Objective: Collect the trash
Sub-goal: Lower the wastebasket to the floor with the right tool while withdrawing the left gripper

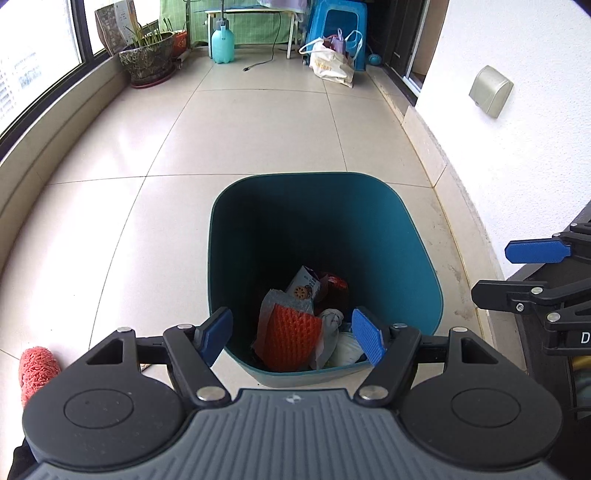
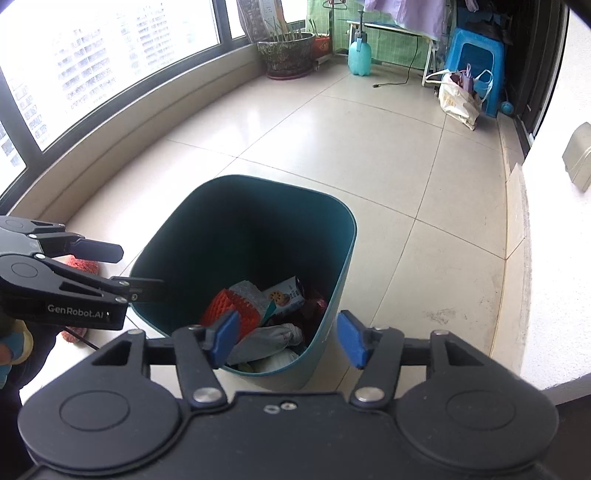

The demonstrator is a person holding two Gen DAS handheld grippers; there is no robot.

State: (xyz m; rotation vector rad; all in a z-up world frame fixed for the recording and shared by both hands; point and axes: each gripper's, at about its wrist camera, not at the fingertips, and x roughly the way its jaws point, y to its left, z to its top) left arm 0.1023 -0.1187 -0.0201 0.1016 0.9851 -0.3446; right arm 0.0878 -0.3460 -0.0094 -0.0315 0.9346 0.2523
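Note:
A teal trash bin (image 1: 417, 258) (image 2: 332, 236) stands on the tiled floor. Inside lie an orange foam net (image 1: 291, 332) (image 2: 221, 306), a small printed carton (image 1: 304, 286) (image 2: 284, 297), a crumpled grey-white bag (image 1: 330, 325) (image 2: 266, 341) and a dark red wrapper (image 1: 338, 284). My left gripper (image 1: 293, 339) hovers over the bin's near rim, open and empty. My right gripper (image 2: 288, 338) hangs above the near rim too, open with nothing between its pads. Each gripper shows at the edge of the other's view, the right one (image 1: 532, 269) and the left one (image 2: 136, 271).
A red fuzzy slipper (image 1: 37, 369) (image 2: 83, 266) lies on the floor left of the bin. A white wall (image 1: 517, 155) runs close on the right. At the far end are a potted plant (image 1: 147, 59), a spray bottle (image 1: 222, 42), a tote bag (image 1: 330, 62) and a blue stool (image 1: 338, 22).

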